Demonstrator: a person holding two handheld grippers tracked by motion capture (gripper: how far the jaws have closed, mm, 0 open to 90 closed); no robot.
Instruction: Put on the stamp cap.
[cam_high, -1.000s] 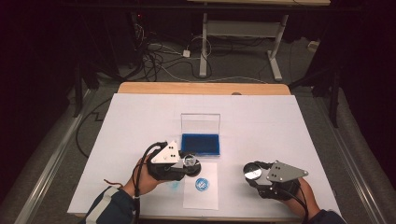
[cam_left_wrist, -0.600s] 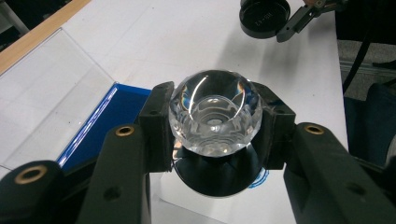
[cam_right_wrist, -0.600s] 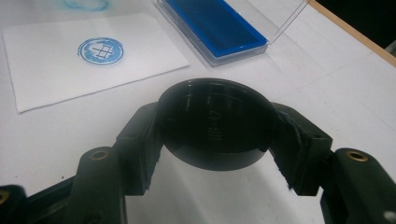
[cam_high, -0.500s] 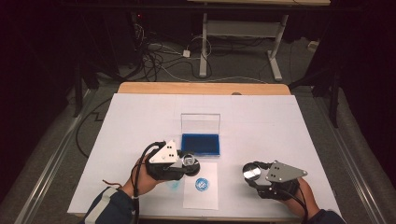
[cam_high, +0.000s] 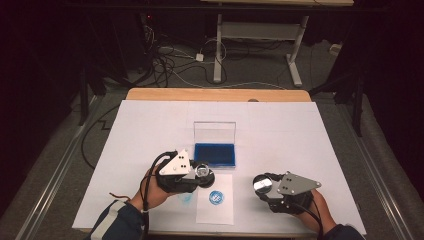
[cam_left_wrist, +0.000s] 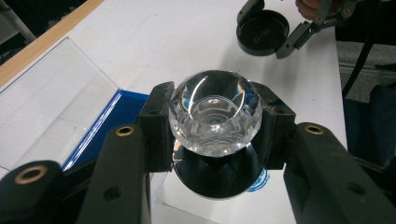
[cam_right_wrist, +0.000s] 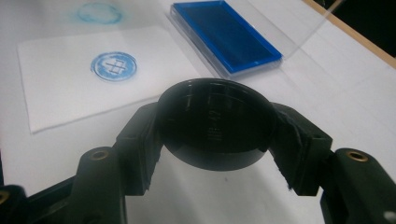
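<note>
My left gripper (cam_high: 203, 174) is shut on a stamp (cam_left_wrist: 215, 116) with a clear faceted knob and a round black base, held just above the table, left of the paper. Farther right, near the front edge, my right gripper (cam_high: 262, 185) is shut on the stamp's round black cap (cam_right_wrist: 215, 128), seen too in the left gripper view as the black cap (cam_left_wrist: 263, 33). A white paper sheet (cam_high: 215, 212) lies between the two grippers and bears a round blue print (cam_high: 216, 197). The blue ink pad (cam_high: 215, 154) lies just beyond the paper in its case.
The ink pad's clear case lid (cam_high: 215, 132) stands open behind the pad. A faint blue ring smear (cam_right_wrist: 99, 12) marks the white table cover (cam_high: 300, 135) left of the paper. The wooden table edge (cam_high: 215, 94) runs along the far side, with cables on the floor beyond.
</note>
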